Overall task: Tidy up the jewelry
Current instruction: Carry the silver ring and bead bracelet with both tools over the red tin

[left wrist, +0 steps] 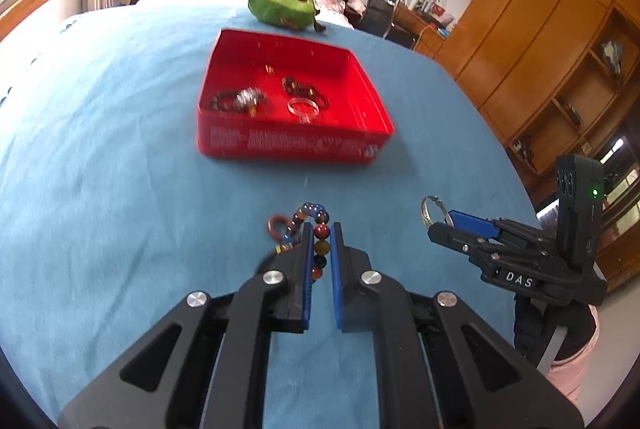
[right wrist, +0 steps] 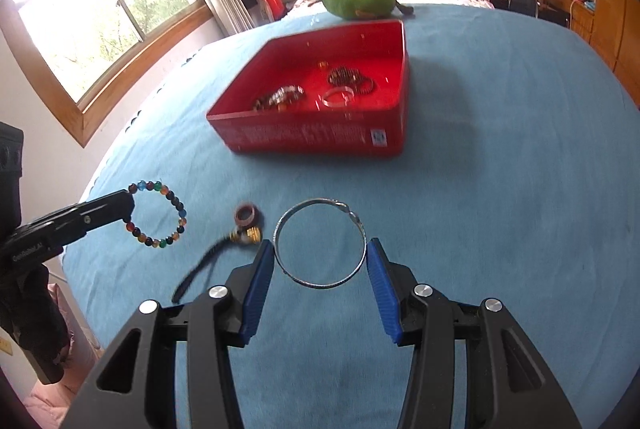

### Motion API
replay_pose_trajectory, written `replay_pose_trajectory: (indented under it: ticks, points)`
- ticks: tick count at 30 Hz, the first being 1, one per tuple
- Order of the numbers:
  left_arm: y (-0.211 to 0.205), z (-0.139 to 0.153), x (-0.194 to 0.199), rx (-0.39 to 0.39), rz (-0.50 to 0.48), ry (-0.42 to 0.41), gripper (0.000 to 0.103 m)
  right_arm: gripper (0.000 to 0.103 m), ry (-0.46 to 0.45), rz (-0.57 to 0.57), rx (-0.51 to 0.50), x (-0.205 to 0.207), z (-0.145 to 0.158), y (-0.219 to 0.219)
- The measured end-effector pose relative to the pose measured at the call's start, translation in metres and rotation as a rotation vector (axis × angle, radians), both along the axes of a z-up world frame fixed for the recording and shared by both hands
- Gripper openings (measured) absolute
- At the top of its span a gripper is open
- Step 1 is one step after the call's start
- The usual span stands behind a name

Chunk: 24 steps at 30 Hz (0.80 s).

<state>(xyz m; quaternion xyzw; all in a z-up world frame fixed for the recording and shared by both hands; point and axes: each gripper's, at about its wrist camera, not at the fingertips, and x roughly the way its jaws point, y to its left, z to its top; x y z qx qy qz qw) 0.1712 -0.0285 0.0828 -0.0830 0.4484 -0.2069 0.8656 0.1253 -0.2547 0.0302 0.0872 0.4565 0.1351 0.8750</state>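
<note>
My left gripper (left wrist: 321, 229) is shut on a multicolour bead bracelet (left wrist: 320, 233), also in the right wrist view (right wrist: 160, 215), held just above the blue bedspread. My right gripper (right wrist: 320, 249) is shut on a silver bangle (right wrist: 320, 243), its blue pads pressing the bangle's two sides; from the left wrist view the bangle (left wrist: 430, 209) sticks up from its fingertips. A red open box (left wrist: 288, 97) ahead holds several bracelets and a clear ring (left wrist: 303, 107). A red ring (right wrist: 246, 215) and a gold charm with a black cord (right wrist: 244, 237) lie on the bed between the grippers.
A green avocado plush (left wrist: 280, 7) lies behind the box (right wrist: 320, 93). The bed edge runs on the left in the right wrist view, with a window wall beyond. Wooden cabinets (left wrist: 540, 29) and a desk stand to the right.
</note>
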Motion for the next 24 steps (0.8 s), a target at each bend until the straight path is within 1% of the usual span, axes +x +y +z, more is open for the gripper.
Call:
replay_pose_trajectory:
  ticks: [7,10,13,18,21,24]
  points:
    - [-0.003,0.007,0.046,0.008,0.021,0.004,0.006,0.048,-0.038,0.002,-0.003,0.042,0.020,0.010]
    - [-0.004,0.015,0.068,0.004,0.037,-0.018,0.006,0.048,-0.057,0.001,0.011,0.064,0.030,0.013]
    - [-0.005,0.023,0.085,-0.018,0.034,-0.035,0.006,0.048,-0.075,-0.005,0.012,0.087,0.038,0.017]
    - [-0.010,0.032,0.117,-0.049,0.031,-0.069,0.006,0.048,-0.078,-0.015,0.015,0.124,0.039,0.022]
    - [-0.013,0.027,0.140,-0.066,0.033,-0.064,0.006,0.048,-0.069,-0.021,0.016,0.143,0.034,0.023]
    - [-0.018,0.012,0.167,-0.066,0.030,-0.039,0.006,0.048,-0.043,-0.035,0.005,0.170,0.022,0.024]
